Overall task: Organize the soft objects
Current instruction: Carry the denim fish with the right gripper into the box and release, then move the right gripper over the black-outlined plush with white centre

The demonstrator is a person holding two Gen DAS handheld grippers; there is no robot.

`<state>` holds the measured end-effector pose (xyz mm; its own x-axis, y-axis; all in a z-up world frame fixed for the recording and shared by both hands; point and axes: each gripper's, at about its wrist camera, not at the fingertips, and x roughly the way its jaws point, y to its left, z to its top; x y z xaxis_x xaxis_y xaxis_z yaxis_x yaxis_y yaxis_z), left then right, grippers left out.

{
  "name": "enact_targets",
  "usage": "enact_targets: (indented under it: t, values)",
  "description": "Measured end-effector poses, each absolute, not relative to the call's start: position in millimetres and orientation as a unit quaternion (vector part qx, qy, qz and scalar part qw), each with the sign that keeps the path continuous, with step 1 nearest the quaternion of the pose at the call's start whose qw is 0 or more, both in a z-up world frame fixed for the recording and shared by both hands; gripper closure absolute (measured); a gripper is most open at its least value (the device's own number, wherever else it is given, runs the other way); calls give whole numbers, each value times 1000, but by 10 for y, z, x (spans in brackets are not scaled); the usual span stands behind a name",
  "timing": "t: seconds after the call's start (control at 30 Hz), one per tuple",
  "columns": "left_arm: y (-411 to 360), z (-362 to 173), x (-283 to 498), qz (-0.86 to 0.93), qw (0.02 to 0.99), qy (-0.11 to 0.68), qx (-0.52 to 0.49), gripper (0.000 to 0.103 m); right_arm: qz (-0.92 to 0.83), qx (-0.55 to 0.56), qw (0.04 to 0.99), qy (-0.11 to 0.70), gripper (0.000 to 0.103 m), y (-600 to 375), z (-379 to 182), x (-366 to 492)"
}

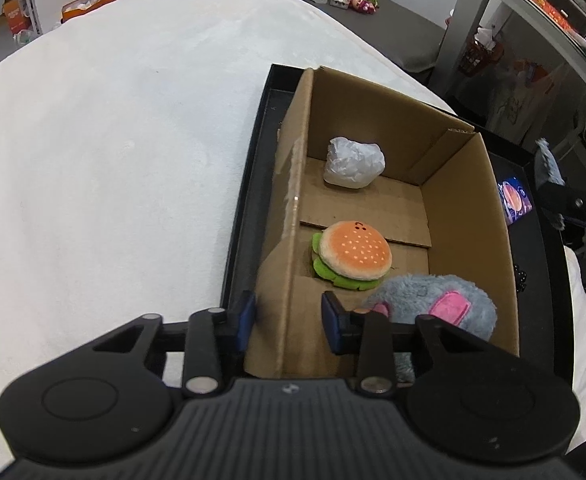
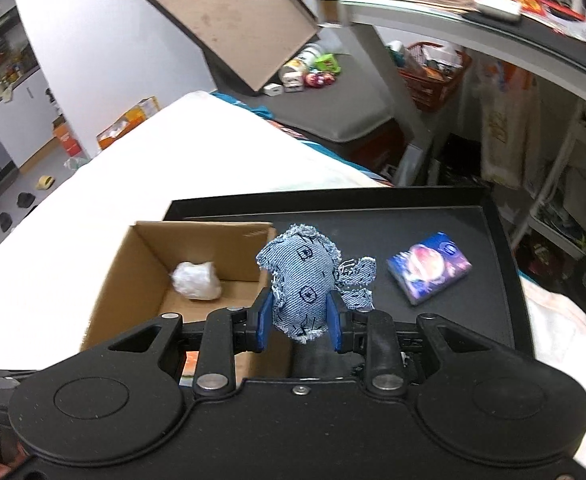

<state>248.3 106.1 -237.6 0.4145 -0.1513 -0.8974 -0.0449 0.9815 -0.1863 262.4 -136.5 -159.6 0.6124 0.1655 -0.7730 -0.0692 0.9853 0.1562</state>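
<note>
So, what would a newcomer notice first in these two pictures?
Probably the denim elephant toy, clamped between the right gripper pads above the black tray. Next, the plush hamburger on the floor of the cardboard box, between a white crumpled paper ball and a grey fluffy plush. A colourful tissue pack lies on the tray.

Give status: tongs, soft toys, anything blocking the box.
Left tongs straddle the cardboard box wall. Right tongs shut on denim plush, above the tray. Burger plush, grey plush boxed. Nothing blocking.
</note>
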Motion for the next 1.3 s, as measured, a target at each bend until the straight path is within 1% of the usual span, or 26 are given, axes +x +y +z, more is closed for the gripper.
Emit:
enact_targets:
  t: [0.07, 0.1, 0.57, 0.67, 0.7, 0.73, 0.8, 0.97, 1.23, 1.3]
  values:
    - [1097, -2379, 2468, -30, 837, 537, -96, 84, 71, 51, 896, 435, 75, -1297, -1588, 2640]
    - [1117, -2383, 2462, -29, 838, 537, -98, 86, 73, 49, 896, 435, 75, -1257, -1584, 2655]
    - [1209, -2417, 2422, -32, 834, 538, -119, 86, 104, 25, 894, 436, 75, -801, -1604, 2764]
    - [1204, -2428, 2443, -34, 833, 539, -122, 86, 123, 15, 892, 435, 71, -681, -1630, 2803]
    - [1204, -2430, 2446, -34, 833, 539, -122, 86, 122, 9, 892, 435, 68, -644, -1644, 2814]
    - [1210, -2430, 2446, -34, 833, 539, -123, 86, 117, 3, 893, 436, 57, -618, -1657, 2826]
    - [1209, -2433, 2449, -35, 833, 539, -123, 86, 109, 1, 896, 430, 46, -618, -1656, 2816]
    - [1223, -2434, 2440, -35, 834, 537, -121, 86, 96, 9, 896, 433, 46, -765, -1641, 2770]
    - [1158, -2399, 2440, -18, 834, 541, -111, 86, 50, 29, 899, 434, 46, -1257, -1635, 2633]
    - [1120, -2385, 2439, -13, 835, 541, -103, 83, 37, 35, 897, 440, 46, -1376, -1673, 2586]
